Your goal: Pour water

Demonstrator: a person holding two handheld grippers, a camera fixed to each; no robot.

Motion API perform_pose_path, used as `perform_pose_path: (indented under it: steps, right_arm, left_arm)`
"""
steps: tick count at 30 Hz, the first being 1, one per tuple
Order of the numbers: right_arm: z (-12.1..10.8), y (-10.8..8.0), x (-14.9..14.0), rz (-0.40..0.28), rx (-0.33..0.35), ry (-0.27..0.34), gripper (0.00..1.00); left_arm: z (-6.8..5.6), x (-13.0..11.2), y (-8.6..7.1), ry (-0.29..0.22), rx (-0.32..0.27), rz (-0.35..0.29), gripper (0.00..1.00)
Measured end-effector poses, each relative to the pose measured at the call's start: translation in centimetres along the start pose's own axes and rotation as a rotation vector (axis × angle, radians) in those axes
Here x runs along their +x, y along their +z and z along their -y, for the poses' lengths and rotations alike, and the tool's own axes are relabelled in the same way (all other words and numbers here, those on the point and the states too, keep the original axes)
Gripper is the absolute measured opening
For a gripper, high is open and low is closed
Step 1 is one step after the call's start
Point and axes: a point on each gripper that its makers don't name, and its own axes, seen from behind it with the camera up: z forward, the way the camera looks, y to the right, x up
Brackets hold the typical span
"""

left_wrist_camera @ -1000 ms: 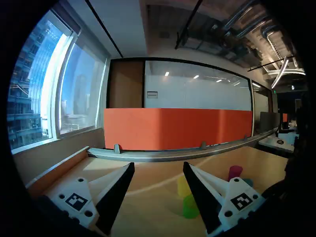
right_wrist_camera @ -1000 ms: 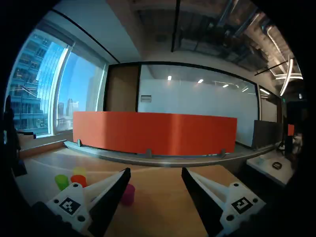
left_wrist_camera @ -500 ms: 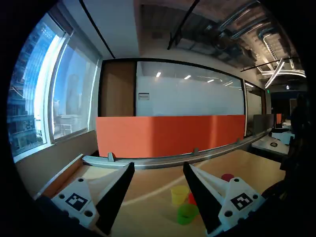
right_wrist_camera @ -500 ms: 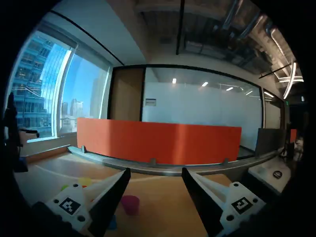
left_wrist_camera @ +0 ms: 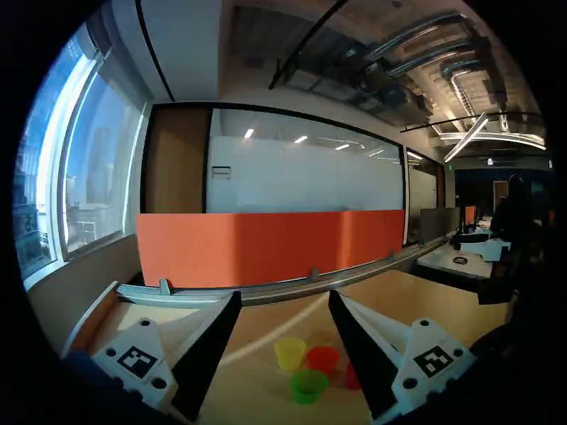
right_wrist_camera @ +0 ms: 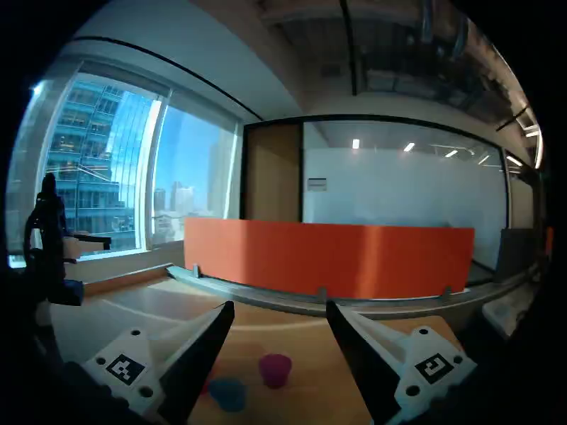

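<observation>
Tapered yellow cup (left_wrist_camera: 290,353), wooden desk (left_wrist_camera: 425,290)

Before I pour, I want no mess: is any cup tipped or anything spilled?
Nothing stands out: the yellow cup, red cup and green cup stand upright on the table, and no spill shows.

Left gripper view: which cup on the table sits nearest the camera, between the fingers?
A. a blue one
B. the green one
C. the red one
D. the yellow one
B: the green cup sits lowest in the view, in front of the yellow cup and the red cup, seen between the open fingers of the left gripper.
</observation>
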Motion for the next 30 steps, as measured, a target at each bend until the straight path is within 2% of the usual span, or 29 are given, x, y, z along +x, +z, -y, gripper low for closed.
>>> perform_pose_path:
  steps: [6, 9, 17, 24, 30]
  right_arm:
    - [3.1, -0.1, 1.2, -0.004, 0.144, 0.018, 1.0]
    - [4.0, -0.1, 1.7, -0.005, 0.188, 0.03, 1.0]
    - [4.9, 0.4, 0.7, 0.046, 0.237, 0.006, 1.0]
    - [6.2, 0.3, -1.4, 0.133, 0.293, -0.035, 1.0]
    - [6.9, 0.2, -3.4, 0.201, 0.33, -0.074, 1.0]
  left_arm:
    - [-1.6, 0.1, -0.1, -0.007, -0.092, 0.01, 0.91]
    - [-2.1, 0.1, -0.2, -0.012, -0.129, 0.013, 0.91]
    - [-3.0, -0.8, -0.2, 0.013, -0.186, 0.039, 0.91]
    - [-3.5, -2.5, 0.0, 0.048, -0.228, 0.104, 0.91]
    - [-4.0, -3.8, 0.1, 0.045, -0.266, 0.146, 0.91]
